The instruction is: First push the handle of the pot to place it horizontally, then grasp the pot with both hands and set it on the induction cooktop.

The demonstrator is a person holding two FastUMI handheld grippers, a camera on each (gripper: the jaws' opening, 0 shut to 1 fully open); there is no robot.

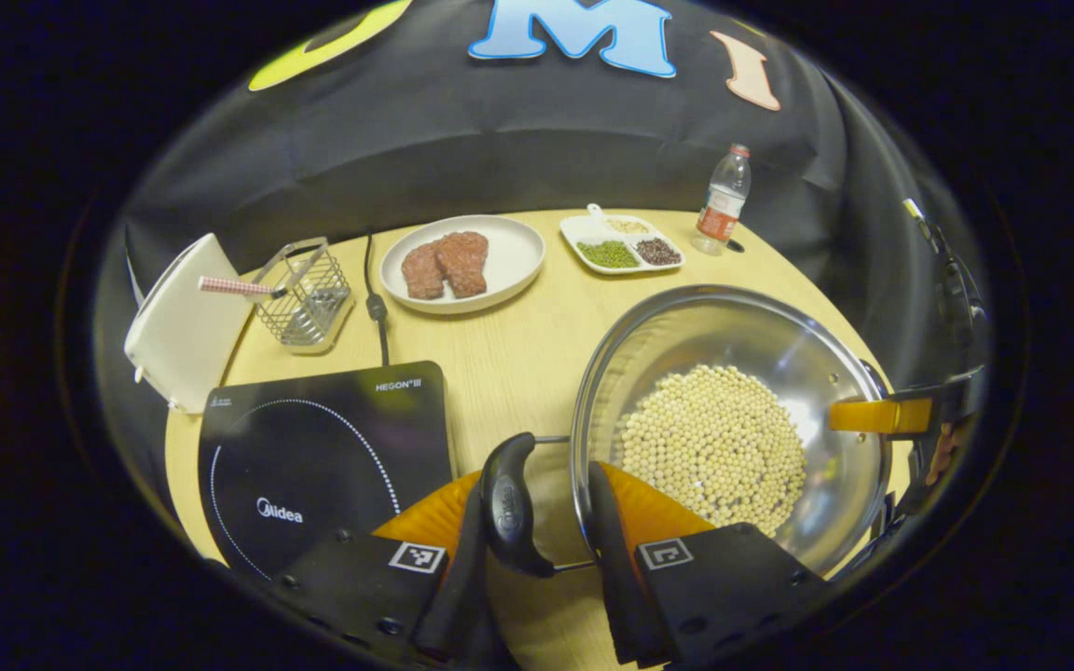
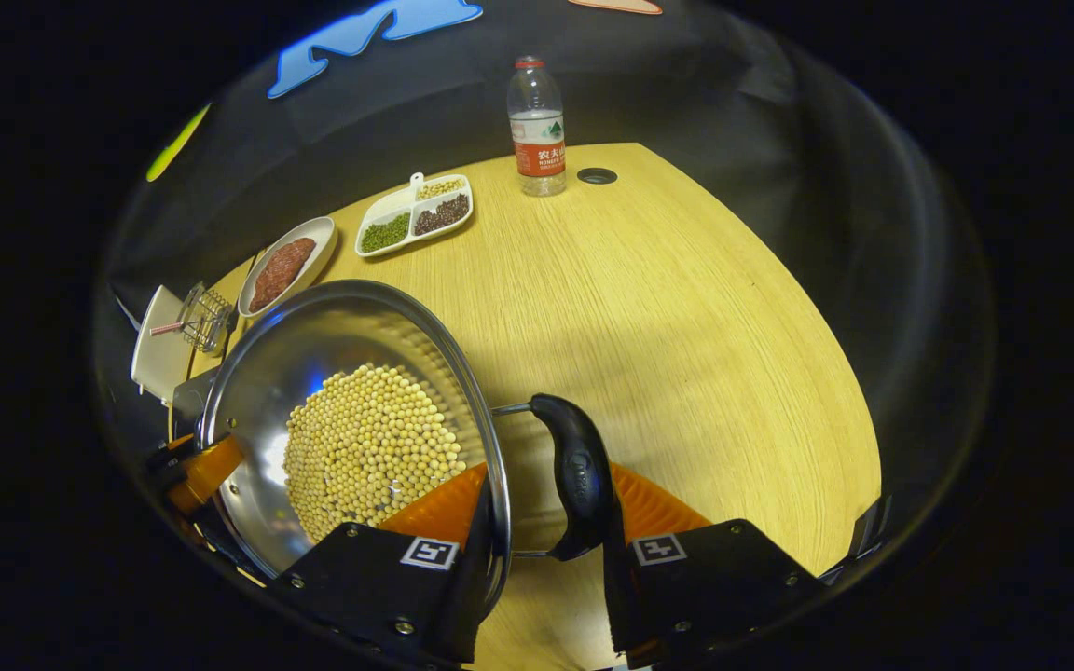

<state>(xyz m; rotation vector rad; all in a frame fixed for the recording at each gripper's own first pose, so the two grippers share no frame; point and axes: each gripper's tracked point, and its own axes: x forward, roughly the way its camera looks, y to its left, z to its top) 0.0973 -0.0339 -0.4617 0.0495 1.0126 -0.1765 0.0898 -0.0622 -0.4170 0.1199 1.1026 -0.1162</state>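
At the bottom of the left gripper view, your left gripper (image 1: 546, 531) is straddling the pot's near handle (image 1: 509, 508) and the rim beside it, one finger outside the black grip and the other just inside the wall. Whether both fingers are actually pressing is hard to tell, so I cannot call it a firm hold. At the bottom of the right gripper view, your right gripper (image 2: 542, 527) is bracketing the opposite handle (image 2: 576, 485) the same way, and its bite is equally unclear.

The pot (image 1: 733, 429) is sitting at centre right of the left gripper view, on the wooden table (image 1: 509, 345), just beside the induction cooktop (image 1: 323, 457) at lower left. You are dealing with a stiff steel bowl whose polished wall will likely slip, and the loose beans (image 1: 714, 447) add weight that can roll if you tilt. Take it by the moulded grips and keep both sides level.

The fingers' contact faces are hidden behind handle and rim, and the pot's underside is out of sight, so whether it is resting or lifted is unclear. Farther back, a plate of meat (image 1: 462, 263), a divided dish (image 1: 621, 244) and a bottle (image 1: 722, 200) are standing well apart.
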